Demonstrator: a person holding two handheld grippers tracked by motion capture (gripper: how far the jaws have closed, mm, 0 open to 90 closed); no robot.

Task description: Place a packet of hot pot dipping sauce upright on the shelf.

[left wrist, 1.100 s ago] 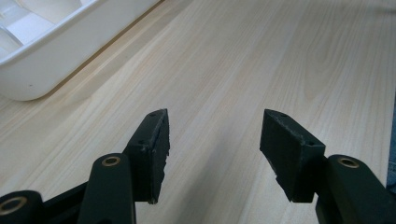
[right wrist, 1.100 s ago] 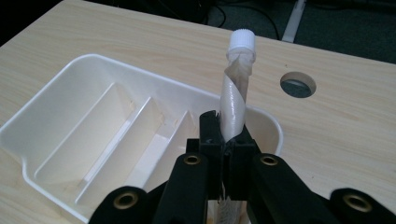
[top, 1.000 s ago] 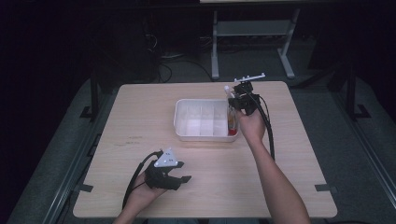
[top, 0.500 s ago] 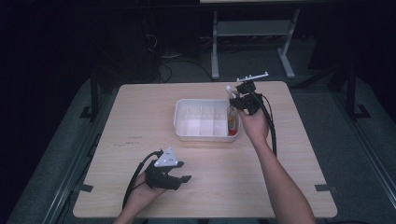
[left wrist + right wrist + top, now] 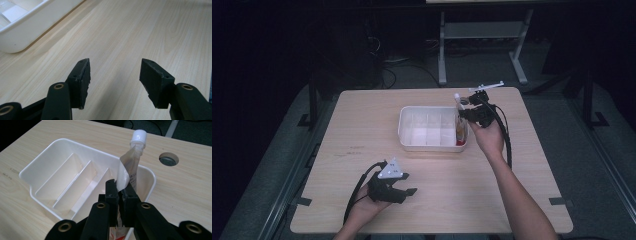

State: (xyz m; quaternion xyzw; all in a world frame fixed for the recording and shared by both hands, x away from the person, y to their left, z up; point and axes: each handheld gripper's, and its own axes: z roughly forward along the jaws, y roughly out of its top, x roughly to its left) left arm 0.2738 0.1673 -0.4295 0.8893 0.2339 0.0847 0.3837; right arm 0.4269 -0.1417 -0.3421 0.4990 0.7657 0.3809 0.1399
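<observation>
White plastic tray (image 5: pixel 430 145) is sitting mid-table on the pale wood table (image 5: pixel 362 120), split by dividers into several slots. Right gripper (image 5: pixel 121 190) is clamping a spouted pouch (image 5: pixel 130 167) by its side edge, jaws pressed tight against the film. Pouch is standing upright in the end compartment at the tray's right, white screw cap (image 5: pixel 138 135) pointing up and clear of the rim, red-printed bottom end sitting low inside. Gripping the edge rather than the belly is likely keeping the soft pack from folding while it is being stood on end; whether it is going in or coming out I cannot tell.

Left gripper (image 5: pixel 113 75) is resting low near the table's front edge, well apart from the tray, jaws spread wide with nothing between them, only bare wood ahead and a tray corner off to one side. Probably idling out of the way. Other slots are looking empty.
</observation>
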